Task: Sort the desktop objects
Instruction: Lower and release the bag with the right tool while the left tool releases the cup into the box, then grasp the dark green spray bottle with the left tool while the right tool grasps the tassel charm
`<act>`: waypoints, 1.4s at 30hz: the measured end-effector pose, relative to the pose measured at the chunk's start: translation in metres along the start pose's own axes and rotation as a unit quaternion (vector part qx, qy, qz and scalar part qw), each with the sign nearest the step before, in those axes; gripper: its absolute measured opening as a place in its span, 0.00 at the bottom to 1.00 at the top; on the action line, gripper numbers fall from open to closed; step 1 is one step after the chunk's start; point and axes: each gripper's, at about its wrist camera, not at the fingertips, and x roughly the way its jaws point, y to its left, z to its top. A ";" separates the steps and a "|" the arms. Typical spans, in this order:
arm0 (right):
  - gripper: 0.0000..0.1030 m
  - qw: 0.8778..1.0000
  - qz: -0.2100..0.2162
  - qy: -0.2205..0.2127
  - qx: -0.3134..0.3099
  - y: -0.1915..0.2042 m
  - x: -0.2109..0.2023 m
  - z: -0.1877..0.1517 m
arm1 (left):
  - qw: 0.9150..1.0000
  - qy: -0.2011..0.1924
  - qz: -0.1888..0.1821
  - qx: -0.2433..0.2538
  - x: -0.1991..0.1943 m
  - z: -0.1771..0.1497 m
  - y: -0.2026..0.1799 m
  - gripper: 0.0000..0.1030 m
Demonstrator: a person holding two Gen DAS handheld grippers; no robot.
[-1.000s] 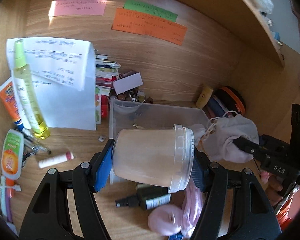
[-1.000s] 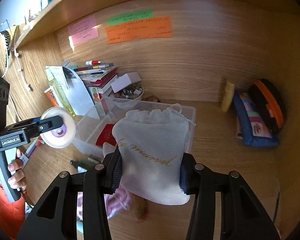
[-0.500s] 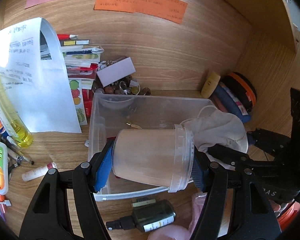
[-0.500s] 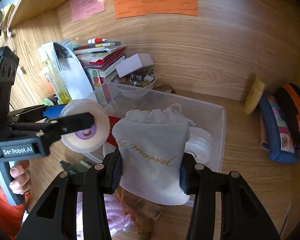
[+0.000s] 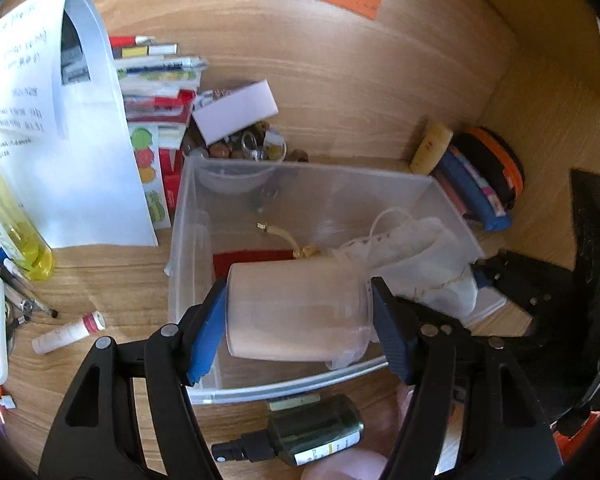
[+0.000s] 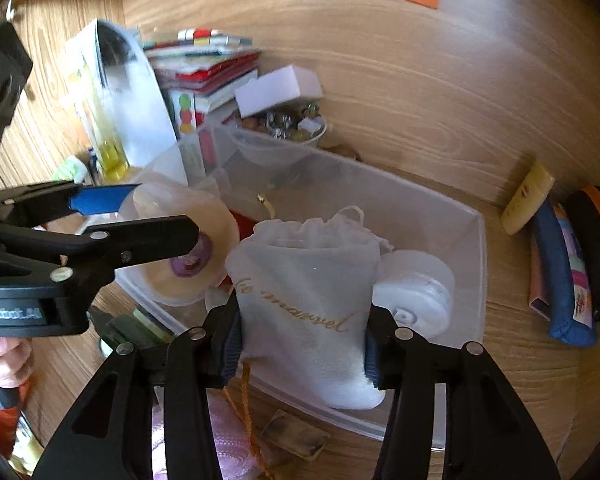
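Observation:
A clear plastic bin [image 5: 188, 240] stands on the wooden desk against the back wall. My left gripper [image 5: 298, 300] is shut on a translucent jar [image 5: 296, 320], which lies sideways low inside the bin's near left part. My right gripper [image 6: 302, 340] holds a white drawstring pouch [image 6: 308, 280] with gold lettering over the bin's near side. Its jaws are opening while the pads still touch the pouch. The left wrist view shows the pouch [image 5: 416, 248] just right of the jar. A red card [image 5: 252, 260] and a white round container [image 6: 416, 292] lie in the bin.
Left of the bin are a curled paper sheet [image 5: 60, 140], a yellow bottle [image 5: 16, 232], stacked books [image 5: 156, 80] and a small tube [image 5: 68, 332]. A bowl of beads [image 5: 244, 148] sits behind it. A green spray bottle [image 5: 300, 436] lies in front, pouches [image 6: 560, 272] to the right.
Both grippers have moved forward and down, bringing the jar and the pouch from in front of the bin to inside its walls. The right jaws stand slightly wider.

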 end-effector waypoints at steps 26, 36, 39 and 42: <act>0.69 0.998 -0.040 -0.049 0.001 -0.009 -0.086 -0.056 | 0.998 -0.025 0.049 0.034 -0.064 -0.048 -0.017 0.73; 0.69 1.000 -0.014 0.006 0.008 -0.009 -0.061 -0.104 | 0.999 0.030 0.038 0.022 -0.046 -0.077 -0.009 0.73; 0.68 1.000 0.002 0.016 0.013 -0.007 -0.057 -0.112 | 0.998 0.042 0.033 0.017 -0.037 -0.079 -0.009 0.75; 0.68 0.999 0.016 0.022 0.016 -0.005 -0.053 -0.117 | 0.998 0.052 0.023 0.013 -0.029 -0.078 -0.010 0.77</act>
